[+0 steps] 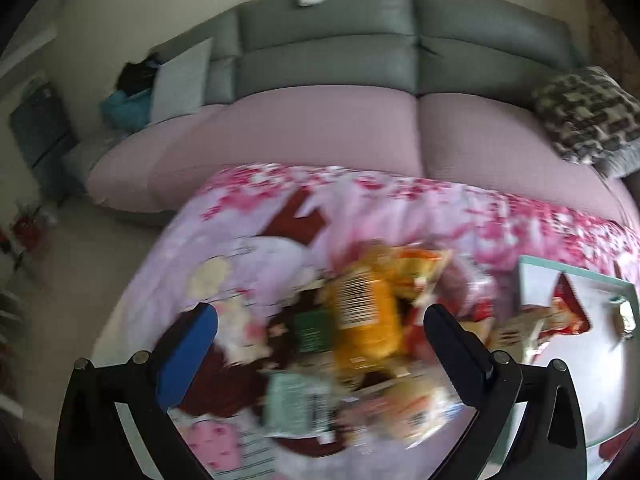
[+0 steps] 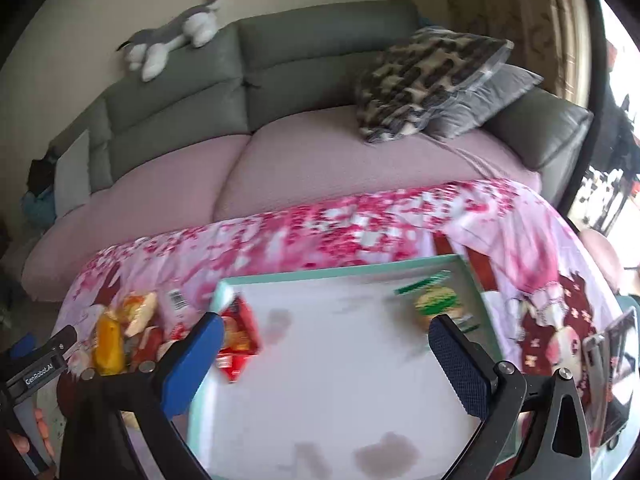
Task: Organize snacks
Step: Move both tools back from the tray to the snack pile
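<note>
Lying heaped on the pink floral cloth [image 1: 280, 200], a blurred pile of snack packets [image 1: 360, 344] sits between and just beyond the wide-spread fingers of the left gripper [image 1: 320, 320], an orange-yellow barcoded pouch [image 1: 366, 316] uppermost. Right gripper [image 2: 326, 334], jaws wide and holding nothing, hovers over the mint-rimmed white tray [image 2: 340, 380]; red foil packet [image 2: 238, 338] beside its blue finger, green burger-print packet [image 2: 438, 300] near the other.

A sofa, pillows and a toy cat behind the table

A grey sofa [image 2: 320, 60] with pink seats stood behind a pink flowery cloth [image 2: 320, 232]. A spotty pillow [image 2: 428, 80] leaned on a grey pillow [image 2: 500, 96]. A grey and white toy cat [image 2: 172, 40] lay on top of the sofa back.
</note>
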A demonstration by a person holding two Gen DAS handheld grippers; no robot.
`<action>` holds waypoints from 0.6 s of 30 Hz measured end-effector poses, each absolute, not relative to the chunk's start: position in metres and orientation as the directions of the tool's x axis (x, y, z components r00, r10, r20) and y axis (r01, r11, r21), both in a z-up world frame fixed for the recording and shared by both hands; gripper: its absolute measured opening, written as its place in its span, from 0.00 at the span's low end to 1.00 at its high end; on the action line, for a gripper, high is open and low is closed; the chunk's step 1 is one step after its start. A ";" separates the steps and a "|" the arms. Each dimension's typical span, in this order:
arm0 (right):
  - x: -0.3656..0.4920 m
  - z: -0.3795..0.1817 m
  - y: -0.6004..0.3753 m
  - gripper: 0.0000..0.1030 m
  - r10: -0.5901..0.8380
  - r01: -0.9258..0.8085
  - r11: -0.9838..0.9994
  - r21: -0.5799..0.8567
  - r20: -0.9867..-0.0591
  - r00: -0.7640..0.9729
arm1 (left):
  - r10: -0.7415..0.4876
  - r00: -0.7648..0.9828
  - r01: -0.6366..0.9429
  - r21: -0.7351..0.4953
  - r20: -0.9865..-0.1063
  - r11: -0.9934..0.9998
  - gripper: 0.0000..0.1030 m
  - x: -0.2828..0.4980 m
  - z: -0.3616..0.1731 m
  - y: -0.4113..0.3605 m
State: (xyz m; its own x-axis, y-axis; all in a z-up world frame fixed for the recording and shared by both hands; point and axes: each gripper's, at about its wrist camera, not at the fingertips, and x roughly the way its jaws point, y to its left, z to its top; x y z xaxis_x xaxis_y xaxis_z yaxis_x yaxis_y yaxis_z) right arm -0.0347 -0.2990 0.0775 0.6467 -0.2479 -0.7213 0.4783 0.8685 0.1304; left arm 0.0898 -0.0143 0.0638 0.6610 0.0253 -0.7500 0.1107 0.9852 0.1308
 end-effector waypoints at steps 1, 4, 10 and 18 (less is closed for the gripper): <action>-0.030 0.078 -0.288 1.00 -0.230 0.455 0.881 0.133 -0.720 0.655 | 0.030 0.661 0.096 0.125 -0.750 0.987 1.00 0.089 0.064 -0.006; -0.018 0.078 -0.260 1.00 -0.169 0.387 0.910 0.145 -0.723 0.670 | 0.044 0.660 0.047 0.100 -0.750 0.994 1.00 0.085 0.068 0.019; 0.002 0.079 -0.206 1.00 -0.015 0.247 0.945 0.214 -0.726 0.687 | 0.064 0.660 -0.017 0.070 -0.749 0.997 1.00 0.075 0.070 0.053; 0.021 0.059 -0.142 1.00 0.134 0.092 0.965 0.246 -0.761 0.635 | -0.045 0.598 -0.021 -0.072 -0.800 0.997 1.00 0.071 0.059 0.075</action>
State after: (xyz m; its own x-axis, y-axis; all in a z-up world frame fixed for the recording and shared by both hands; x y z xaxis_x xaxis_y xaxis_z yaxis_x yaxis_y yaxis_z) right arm 0.0213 -0.1422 0.0589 0.6346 0.1339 -0.7612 0.0915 0.9649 0.2460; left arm 0.0710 0.0750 0.0591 0.5982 -0.0454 -0.8000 -0.0208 0.9972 -0.0722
